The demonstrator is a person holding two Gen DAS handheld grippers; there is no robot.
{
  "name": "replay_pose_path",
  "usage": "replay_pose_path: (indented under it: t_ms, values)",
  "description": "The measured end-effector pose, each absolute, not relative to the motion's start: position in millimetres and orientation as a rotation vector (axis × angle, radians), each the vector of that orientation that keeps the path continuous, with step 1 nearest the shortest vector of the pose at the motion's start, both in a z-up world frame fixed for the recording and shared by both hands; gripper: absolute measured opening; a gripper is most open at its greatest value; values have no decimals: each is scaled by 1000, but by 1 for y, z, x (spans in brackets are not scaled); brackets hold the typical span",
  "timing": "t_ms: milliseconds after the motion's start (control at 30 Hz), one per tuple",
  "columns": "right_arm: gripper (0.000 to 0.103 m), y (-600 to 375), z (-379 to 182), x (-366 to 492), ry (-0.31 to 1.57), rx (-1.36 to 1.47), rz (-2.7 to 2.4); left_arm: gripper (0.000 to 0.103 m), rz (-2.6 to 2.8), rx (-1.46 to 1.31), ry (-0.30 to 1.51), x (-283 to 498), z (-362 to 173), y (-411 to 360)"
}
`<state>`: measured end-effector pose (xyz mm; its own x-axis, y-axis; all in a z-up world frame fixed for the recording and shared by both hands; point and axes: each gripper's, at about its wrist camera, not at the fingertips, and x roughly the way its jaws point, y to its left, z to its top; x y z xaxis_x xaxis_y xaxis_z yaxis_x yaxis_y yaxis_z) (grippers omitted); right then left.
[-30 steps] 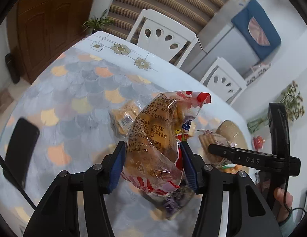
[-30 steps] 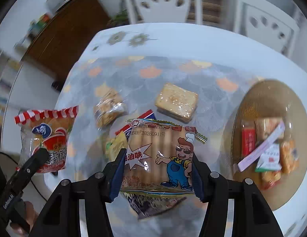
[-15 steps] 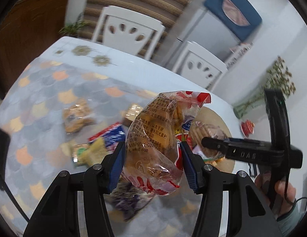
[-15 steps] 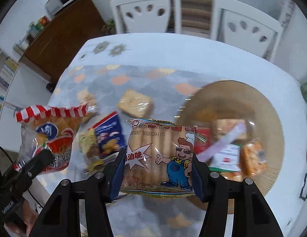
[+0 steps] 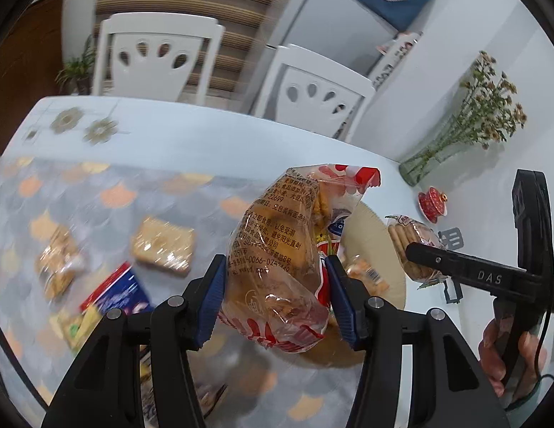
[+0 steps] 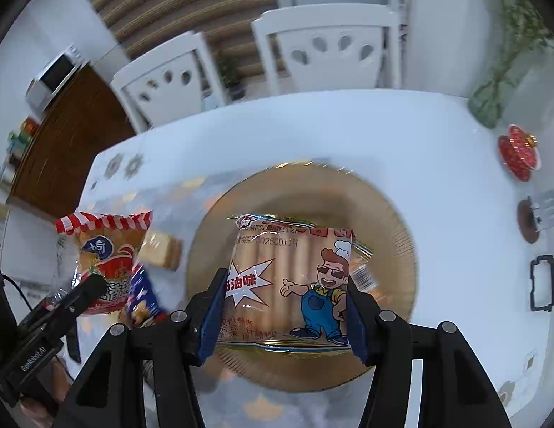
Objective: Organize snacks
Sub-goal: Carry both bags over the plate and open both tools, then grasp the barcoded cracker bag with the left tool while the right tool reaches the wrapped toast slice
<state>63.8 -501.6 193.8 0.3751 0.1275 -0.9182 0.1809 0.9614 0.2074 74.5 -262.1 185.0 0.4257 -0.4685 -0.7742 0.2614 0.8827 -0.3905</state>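
Biscuit-stick packet (image 6: 291, 278), printed with a cartoon chef, is clamped between the blue pads of the right gripper (image 6: 282, 306), whose jaws are closed against the packet's two sides. Directly beyond and beneath the packet, the round tan plate (image 6: 394, 221) is seen, with an orange-wrapped snack partly hidden behind the packet's right edge. To the left of this gripper, the left gripper's own load is visible as a red-and-white striped bag (image 6: 102, 260).

In the left wrist view, the same striped bag (image 5: 284, 260) is pinched at its middle by the left gripper (image 5: 275, 299), the jaws pressed into the clear wrapper. Just past the bag, the plate's rim (image 5: 380, 246) is seen, with a small orange snack (image 5: 366, 274) lying on it. Ahead and to the left, a wrapped square cracker (image 5: 164, 242), a blue packet (image 5: 116, 292) and a smaller clear-wrapped snack (image 5: 59, 267) lie apart on the patterned tablecloth (image 5: 98, 192). To the far right, the right gripper (image 5: 419, 253) is seen holding the stick packet beside the plate. Farther off, two white chairs (image 5: 155, 60) stand behind the table.
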Motion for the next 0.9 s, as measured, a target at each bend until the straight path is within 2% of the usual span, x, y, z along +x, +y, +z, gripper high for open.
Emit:
replay_pose_path:
  t_ms: [400,467,500,533,900]
  values:
    - [57,-518,162,86,1263,336,-4,52,-526,-145,1130,87,158,-323]
    - [62,-520,154,88,1290,355,12,59,-556,-140,1143,86,157,-327]
    - [66,-523,150,88,1307,373,18,65,-563,-137,1144,84,157,-327]
    - [66,-525,146,88,1323,403,23,69,-555,-137,1141,83,157,-326]
    - [66,-524,148,62,1330,381,-4,69,-466,-213,1059,74,179,-279]
